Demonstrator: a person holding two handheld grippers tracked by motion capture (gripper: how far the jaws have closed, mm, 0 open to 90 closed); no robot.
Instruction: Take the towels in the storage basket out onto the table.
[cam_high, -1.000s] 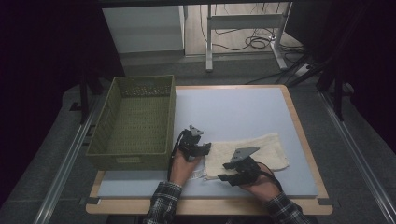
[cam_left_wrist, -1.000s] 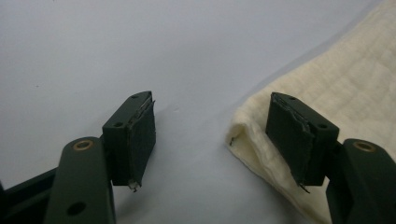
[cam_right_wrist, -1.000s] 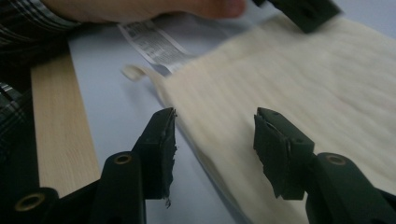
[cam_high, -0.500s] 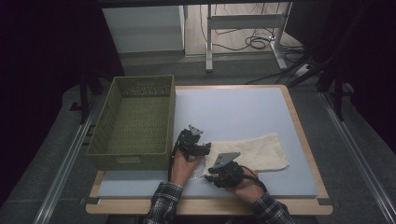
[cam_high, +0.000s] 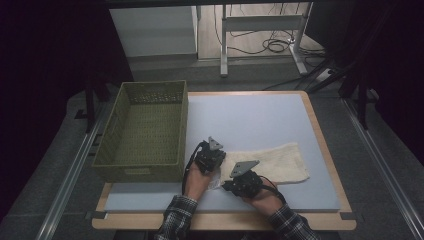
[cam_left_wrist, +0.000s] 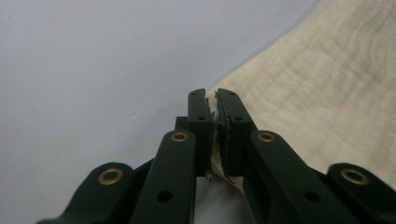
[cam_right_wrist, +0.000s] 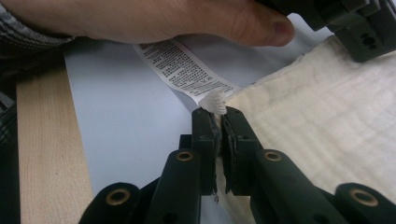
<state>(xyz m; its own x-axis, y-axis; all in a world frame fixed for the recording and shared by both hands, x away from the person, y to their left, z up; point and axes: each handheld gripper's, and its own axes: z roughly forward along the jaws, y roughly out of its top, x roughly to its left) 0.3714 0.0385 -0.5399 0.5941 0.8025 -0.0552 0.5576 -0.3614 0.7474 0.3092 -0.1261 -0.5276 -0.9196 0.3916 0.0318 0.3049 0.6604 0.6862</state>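
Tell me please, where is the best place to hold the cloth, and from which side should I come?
Probably the two corners of the near-left end of the cloth, approached low from the person's side. It lies flat on the table, so only thin edges fit between jaws. The left gripper and right gripper already pinch there, beside the label.

The care label's (cam_right_wrist: 189, 70) print seems too small to read.

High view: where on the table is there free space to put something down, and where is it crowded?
The blue mat is bare between the green basket and the table's right edge, beyond the cream cloth. A narrow strip lies right of the cloth. Crowded: the near middle, where the left gripper and right gripper pinch the cloth's left end.
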